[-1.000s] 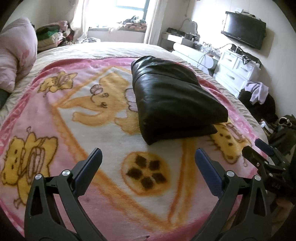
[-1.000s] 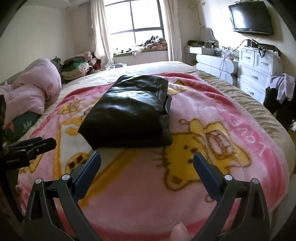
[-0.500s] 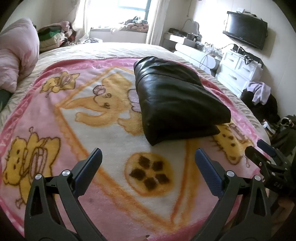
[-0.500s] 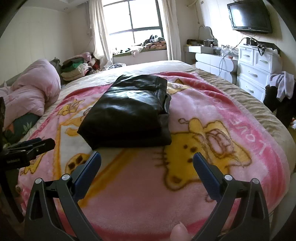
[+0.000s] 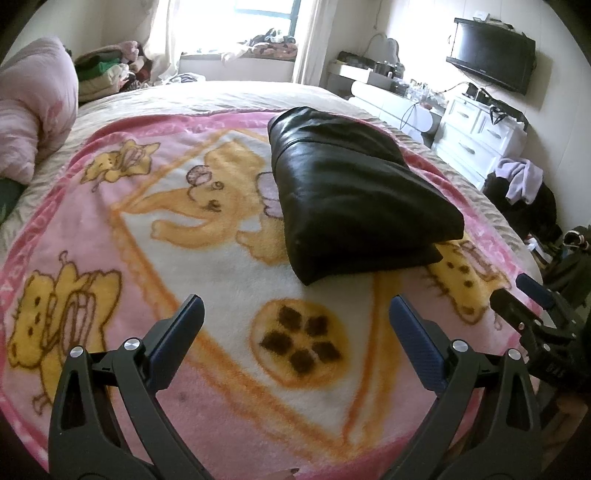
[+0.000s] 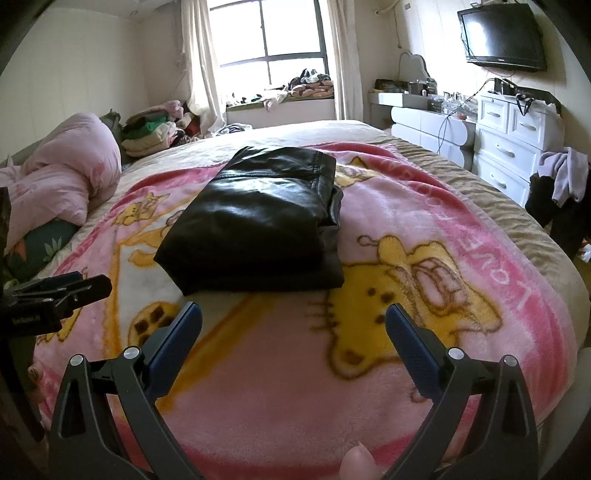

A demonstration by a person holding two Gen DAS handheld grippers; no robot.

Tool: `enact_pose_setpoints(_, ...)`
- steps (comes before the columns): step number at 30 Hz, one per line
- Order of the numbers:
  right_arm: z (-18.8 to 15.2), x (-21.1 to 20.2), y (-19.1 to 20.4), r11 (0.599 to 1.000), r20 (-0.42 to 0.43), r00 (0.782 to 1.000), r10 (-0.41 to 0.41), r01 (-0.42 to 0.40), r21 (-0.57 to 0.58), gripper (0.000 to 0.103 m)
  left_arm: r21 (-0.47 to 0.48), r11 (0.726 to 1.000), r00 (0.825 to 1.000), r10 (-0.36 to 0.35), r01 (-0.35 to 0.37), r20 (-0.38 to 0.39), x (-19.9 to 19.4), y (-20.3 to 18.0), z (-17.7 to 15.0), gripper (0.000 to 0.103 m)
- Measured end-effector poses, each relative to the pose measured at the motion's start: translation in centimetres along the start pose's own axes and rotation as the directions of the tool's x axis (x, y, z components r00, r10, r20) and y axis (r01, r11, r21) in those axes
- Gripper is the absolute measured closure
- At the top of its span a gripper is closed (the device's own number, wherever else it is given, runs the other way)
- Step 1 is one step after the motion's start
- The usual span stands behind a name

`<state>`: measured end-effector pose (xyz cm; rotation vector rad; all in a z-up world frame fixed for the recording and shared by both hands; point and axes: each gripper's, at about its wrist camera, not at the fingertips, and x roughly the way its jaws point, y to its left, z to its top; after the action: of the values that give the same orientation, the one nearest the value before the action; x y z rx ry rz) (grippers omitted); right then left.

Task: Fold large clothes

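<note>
A black leather garment (image 5: 351,192) lies folded into a thick rectangle on the pink cartoon blanket (image 5: 110,240); it also shows in the right wrist view (image 6: 258,225). My left gripper (image 5: 295,306) is open and empty, held over the blanket short of the garment's near edge. My right gripper (image 6: 293,312) is open and empty, also short of the garment's near edge. Each gripper shows at the side of the other's view: the right one (image 5: 524,299), the left one (image 6: 74,284).
A pink duvet (image 6: 62,184) is bunched at the bed's left. Stacked clothes (image 6: 151,133) lie by the window. White drawers (image 6: 509,136) and a wall television (image 6: 502,35) stand to the right, with dark clothes (image 6: 561,192) heaped beside the bed.
Both grippers have drifted slightly back and up from the garment. The garment has not moved and both grippers stay open.
</note>
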<state>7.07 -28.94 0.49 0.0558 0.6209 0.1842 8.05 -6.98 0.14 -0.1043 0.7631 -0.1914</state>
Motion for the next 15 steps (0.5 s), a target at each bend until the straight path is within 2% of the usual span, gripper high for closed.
enact_pose_setpoints(8, 0.3, -0.4, -0.2, 0.999, 0.004, 1.000, -0.028, 0.028, 0.015, 0.004, 0.020, 0.999, 0.998, 0.049, -0.048, -0.034, 0.5, -0.4, -0.1, 0.009)
enact_pose_setpoints(10, 0.5, -0.9, -0.7, 0.998, 0.011, 0.999, -0.051, 0.050, 0.034, 0.004, 0.009, 0.999, 0.998, 0.043, -0.043, -0.042, 0.5, -0.2, -0.1, 0.009)
enact_pose_setpoints(13, 1.1, -2.7, -3.1, 0.987, 0.044, 0.991, -0.126, 0.121, 0.102, 0.004, -0.019, 1.000, 0.999, 0.020, -0.021, -0.050, 0.4, 1.0, 0.2, 0.009)
enact_pose_setpoints(15, 1.3, -4.3, -6.4, 0.964, 0.056, 0.975, -0.217, 0.204, 0.172, 0.004, -0.044, 0.998, 0.997, 0.042, -0.045, -0.071, 0.5, 3.1, 0.9, 0.009)
